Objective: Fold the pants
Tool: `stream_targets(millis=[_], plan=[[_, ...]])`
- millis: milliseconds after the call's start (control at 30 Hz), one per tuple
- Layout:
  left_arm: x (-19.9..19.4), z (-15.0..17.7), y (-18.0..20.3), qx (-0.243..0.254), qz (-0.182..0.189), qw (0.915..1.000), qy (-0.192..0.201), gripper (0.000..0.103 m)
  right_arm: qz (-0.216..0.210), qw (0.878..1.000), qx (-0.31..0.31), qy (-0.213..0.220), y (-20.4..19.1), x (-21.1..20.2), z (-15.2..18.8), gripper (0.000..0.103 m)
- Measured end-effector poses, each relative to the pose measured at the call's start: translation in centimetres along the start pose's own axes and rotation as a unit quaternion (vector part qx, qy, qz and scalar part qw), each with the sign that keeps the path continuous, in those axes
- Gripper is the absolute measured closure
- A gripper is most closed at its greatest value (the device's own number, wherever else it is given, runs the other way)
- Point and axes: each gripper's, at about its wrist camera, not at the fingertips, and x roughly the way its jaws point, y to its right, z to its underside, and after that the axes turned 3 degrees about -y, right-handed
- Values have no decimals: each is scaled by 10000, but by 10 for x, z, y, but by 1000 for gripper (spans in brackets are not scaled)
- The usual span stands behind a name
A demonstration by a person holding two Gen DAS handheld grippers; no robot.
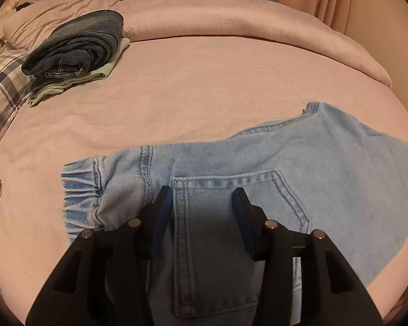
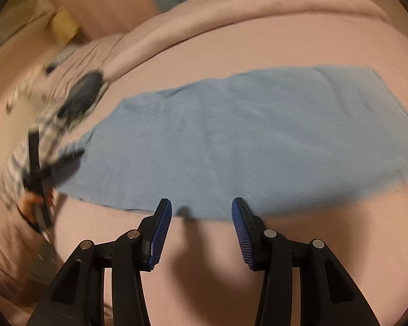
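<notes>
Left wrist view puts the light blue jeans (image 1: 299, 168) flat on my pink bedsheet (image 1: 176, 95), back pocket (image 1: 231, 217) up and the elastic waistband (image 1: 81, 190) toward the left. My left gripper (image 1: 202, 198) sits low over that pocket with its jaws parted and nothing pinched between the blue pads (image 1: 163, 212). From the right wrist view, blurred as it is, the jeans (image 2: 244, 135) spread across the middle of the bed, and my right gripper (image 2: 201, 209) hangs at their near edge, jaws apart and empty, over bare sheet (image 2: 204, 271). Further off, a stack of folded clothes (image 1: 76, 51), dark denim on top, rests near the plaid pillow (image 1: 2, 87), beside the rolled pink duvet (image 1: 258, 21).
</notes>
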Motion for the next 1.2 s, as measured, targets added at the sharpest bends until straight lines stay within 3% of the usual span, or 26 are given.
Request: stream_targets(millis=[100, 233, 333, 433, 567, 667, 800, 1000, 1200], plan=[[-9, 4, -3, -47, 71, 10000, 40, 57, 28, 9940, 953, 537, 45, -32, 5, 56], [-17, 14, -2, -97, 56, 9999, 0, 57, 201, 9691, 2135, 1217, 104, -66, 18, 55], [-17, 20, -4, -150, 76, 9999, 16, 57, 127, 9573, 2516, 1418, 122, -72, 21, 55], [-18, 16, -2, -258, 2, 9996, -105, 56, 180, 9531, 2605, 1528, 124, -69, 15, 55], [-32, 12, 14, -304, -52, 9994, -141, 47, 122, 9478, 2722, 1656, 125, -66, 8, 55], [-47, 15, 48, 214, 328, 9992, -15, 47, -62, 9485, 2710, 1642, 133, -72, 10, 55], [-53, 22, 99, 927, 884, 9918, -59, 47, -280, 9489, 2701, 1605, 145, -75, 18, 55], [-42, 26, 127, 516, 1809, 9812, -435, 47, -392, 9454, 2738, 1723, 148, -75, 13, 55], [-37, 39, 174, 1073, 2006, 9716, -649, 47, -606, 9381, 2945, 1717, 160, -71, 12, 55]])
